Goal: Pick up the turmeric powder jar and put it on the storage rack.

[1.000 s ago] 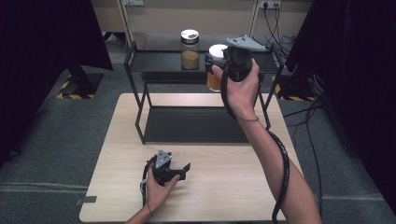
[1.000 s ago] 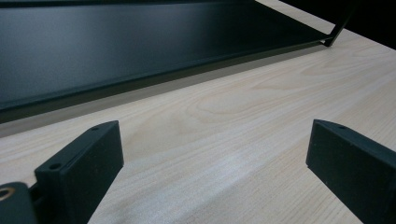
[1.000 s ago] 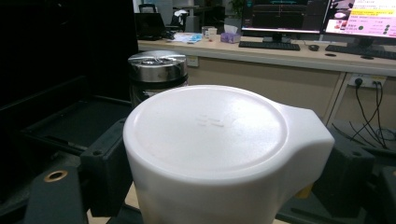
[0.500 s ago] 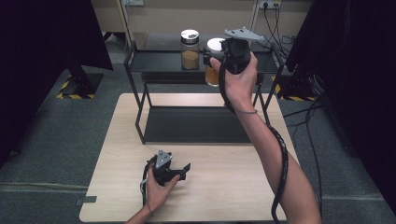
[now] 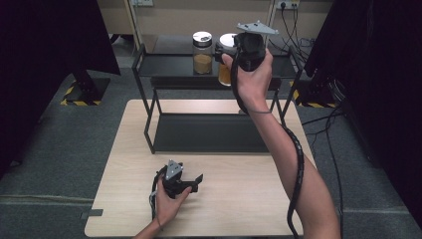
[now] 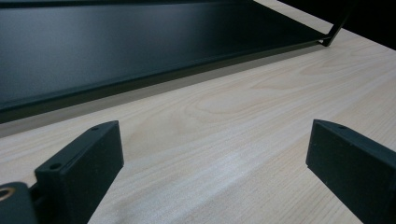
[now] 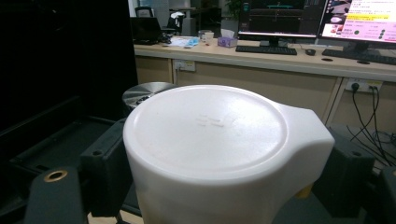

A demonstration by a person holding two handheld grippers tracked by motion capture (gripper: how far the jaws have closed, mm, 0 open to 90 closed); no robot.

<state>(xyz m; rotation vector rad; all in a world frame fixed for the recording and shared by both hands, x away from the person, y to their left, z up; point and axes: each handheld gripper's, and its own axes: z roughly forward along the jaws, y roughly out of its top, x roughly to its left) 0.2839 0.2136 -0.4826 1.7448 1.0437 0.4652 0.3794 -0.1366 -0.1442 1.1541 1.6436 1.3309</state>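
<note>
Right gripper (image 5: 225, 56) pinches the white-lidded amber jar (image 7: 219, 154) over the black metal shelf (image 5: 164, 64). Best lowered level, clear of the neighbouring silver-lidded glass jar (image 5: 202, 52). Left gripper (image 5: 191, 183) rests on the light wooden table (image 5: 239, 199), jaws spread.

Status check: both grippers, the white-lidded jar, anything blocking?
Right gripper shut on white-lidded jar, up at the rack's top shelf. Left gripper open, low over table. Silver-lidded jar stands close beside.

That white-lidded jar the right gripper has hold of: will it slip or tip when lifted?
The white lid looks smooth, so the jar may slip. Its amber fill suggests some weight low down, which probably steadies it. The right gripper grips just under the lid, so it may swing a little.
</note>
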